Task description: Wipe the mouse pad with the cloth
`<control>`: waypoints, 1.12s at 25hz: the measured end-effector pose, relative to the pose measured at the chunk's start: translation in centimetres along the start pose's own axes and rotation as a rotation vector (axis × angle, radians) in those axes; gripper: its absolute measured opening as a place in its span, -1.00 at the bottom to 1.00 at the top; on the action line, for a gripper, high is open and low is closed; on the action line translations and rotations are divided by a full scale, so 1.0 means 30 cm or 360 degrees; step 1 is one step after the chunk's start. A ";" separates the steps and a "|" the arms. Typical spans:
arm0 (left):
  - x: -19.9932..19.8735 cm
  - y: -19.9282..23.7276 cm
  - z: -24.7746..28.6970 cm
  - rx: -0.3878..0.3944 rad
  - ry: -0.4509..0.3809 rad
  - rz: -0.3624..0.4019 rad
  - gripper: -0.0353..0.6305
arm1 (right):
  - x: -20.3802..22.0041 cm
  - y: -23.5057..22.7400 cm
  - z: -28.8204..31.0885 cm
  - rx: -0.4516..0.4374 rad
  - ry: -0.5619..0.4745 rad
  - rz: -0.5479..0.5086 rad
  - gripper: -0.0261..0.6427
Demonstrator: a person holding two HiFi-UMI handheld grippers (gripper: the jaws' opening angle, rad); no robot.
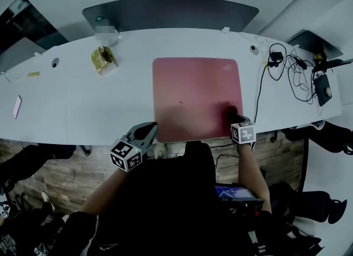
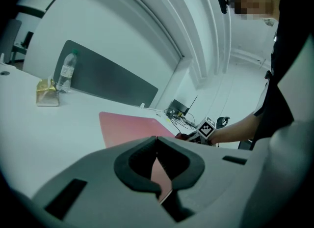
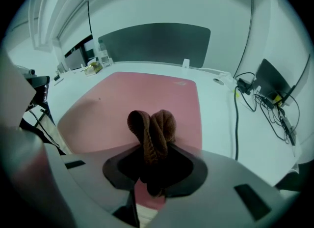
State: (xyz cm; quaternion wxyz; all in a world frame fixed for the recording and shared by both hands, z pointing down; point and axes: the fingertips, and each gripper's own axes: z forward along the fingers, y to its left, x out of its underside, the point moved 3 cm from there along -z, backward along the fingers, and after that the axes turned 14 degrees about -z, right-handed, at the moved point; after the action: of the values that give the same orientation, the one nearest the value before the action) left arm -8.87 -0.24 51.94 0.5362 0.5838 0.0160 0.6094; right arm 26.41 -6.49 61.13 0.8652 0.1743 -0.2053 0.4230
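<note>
Cloth: the brown cloth (image 3: 152,131) was bunched up and clenched in the jaws of the right gripper (image 3: 156,173), at the near right corner of the pad.
Mouse pad: the pink mouse pad (image 1: 196,97) lay flat on the white tabletop (image 1: 110,100), most of it bare.
Left gripper: the left gripper (image 1: 144,132) was at the near left corner, its jaws closed on nothing (contact with the pad could not be told).
Wiping well: the step likely called for firm downward pressure and overlapping strokes across the pad, with the left gripper pinning its corner against sliding.

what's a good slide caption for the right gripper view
Right gripper shut on a brown cloth at the near edge of the pink mouse pad.
</note>
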 end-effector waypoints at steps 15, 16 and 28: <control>0.016 0.062 -0.182 -0.0136 -0.0135 -0.0066 -0.87 | -0.169 0.257 0.075 -0.0233 -0.0096 0.0007 -0.57; 0.018 0.065 -0.193 -0.0144 -0.0143 -0.0071 -0.87 | -0.183 0.276 0.082 -0.0253 -0.0105 0.0007 -0.57; 0.052 0.093 -0.318 -0.0269 -0.0261 -0.0140 -0.87 | -0.331 0.486 0.141 -0.0466 -0.0203 -0.0009 -0.57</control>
State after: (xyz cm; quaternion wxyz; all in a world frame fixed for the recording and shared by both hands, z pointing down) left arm -17.21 5.41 51.81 0.6091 0.5832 -0.0538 0.5347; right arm 8.28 -6.60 61.62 0.8677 0.0735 -0.3188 0.3741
